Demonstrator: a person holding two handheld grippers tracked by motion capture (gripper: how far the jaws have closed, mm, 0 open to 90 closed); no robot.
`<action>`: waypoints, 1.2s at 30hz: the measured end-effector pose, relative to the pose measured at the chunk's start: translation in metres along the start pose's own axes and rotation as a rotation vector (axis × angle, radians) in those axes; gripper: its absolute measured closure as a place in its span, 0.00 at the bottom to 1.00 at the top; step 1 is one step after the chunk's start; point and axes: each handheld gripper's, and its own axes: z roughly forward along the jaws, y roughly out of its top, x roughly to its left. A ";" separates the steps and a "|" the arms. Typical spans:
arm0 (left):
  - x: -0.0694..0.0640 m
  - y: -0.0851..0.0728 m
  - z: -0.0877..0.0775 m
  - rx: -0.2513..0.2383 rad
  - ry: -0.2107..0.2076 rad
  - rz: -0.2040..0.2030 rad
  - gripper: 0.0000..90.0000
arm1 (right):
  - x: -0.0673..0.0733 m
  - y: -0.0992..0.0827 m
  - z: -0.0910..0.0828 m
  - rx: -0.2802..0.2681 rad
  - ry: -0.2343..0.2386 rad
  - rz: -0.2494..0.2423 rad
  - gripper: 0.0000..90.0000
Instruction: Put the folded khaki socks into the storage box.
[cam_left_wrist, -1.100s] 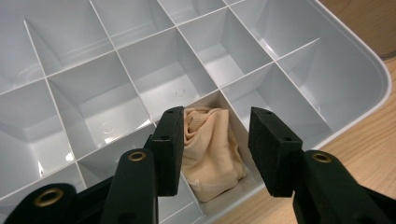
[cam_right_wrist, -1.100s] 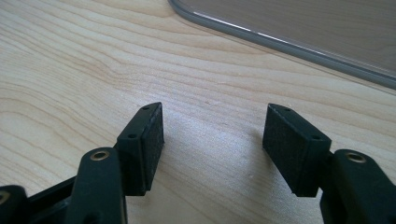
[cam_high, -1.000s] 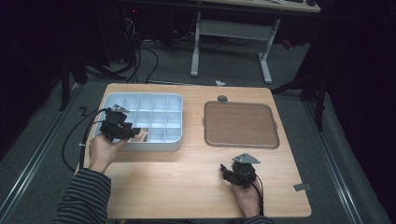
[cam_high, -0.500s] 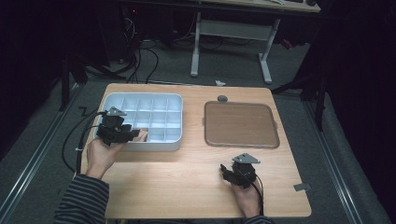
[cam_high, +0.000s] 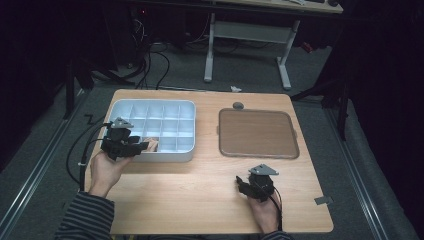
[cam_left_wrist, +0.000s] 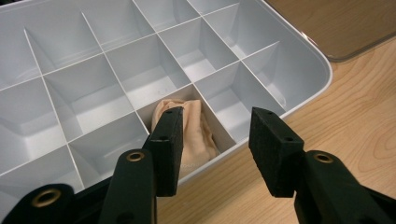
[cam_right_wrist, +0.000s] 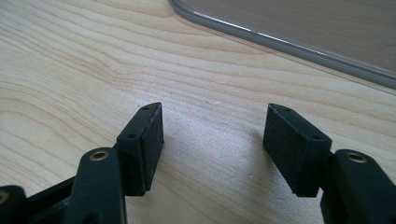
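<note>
A pale grey compartment box (cam_high: 186, 107) (cam_left_wrist: 299, 51) sits on the left half of the wooden table. A folded beige cloth (cam_left_wrist: 189, 130) (cam_high: 152, 145) lies in one of its front-row compartments. My left gripper (cam_high: 142, 145) (cam_left_wrist: 215, 140) hovers at the box's front edge, just above and in front of the cloth, jaws open with nothing between them. My right gripper (cam_high: 243, 184) (cam_right_wrist: 212, 140) rests low over bare wood near the table's front, open and empty, a short way in front of the brown tray (cam_high: 257, 132) (cam_right_wrist: 299, 23).
The other compartments of the box hold nothing. A small grey round object (cam_high: 238, 105) lies behind the tray. A grey tab (cam_high: 323, 200) sits near the table's front right corner. Cables trail off the left side onto the dark floor.
My left gripper has shifted slightly down and left along the box's front edge. The right gripper has stayed where it was.
</note>
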 end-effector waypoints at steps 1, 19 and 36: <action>0.000 0.000 -0.001 0.000 -0.001 0.001 0.62 | 0.000 0.000 0.000 0.000 0.000 0.000 0.43; -0.005 -0.013 -0.010 -0.030 -0.014 -0.008 0.61 | 0.000 0.000 0.000 0.000 0.001 0.000 0.43; -0.011 -0.025 -0.016 -0.054 -0.035 -0.009 0.61 | 0.000 0.000 0.000 0.000 0.000 -0.001 0.42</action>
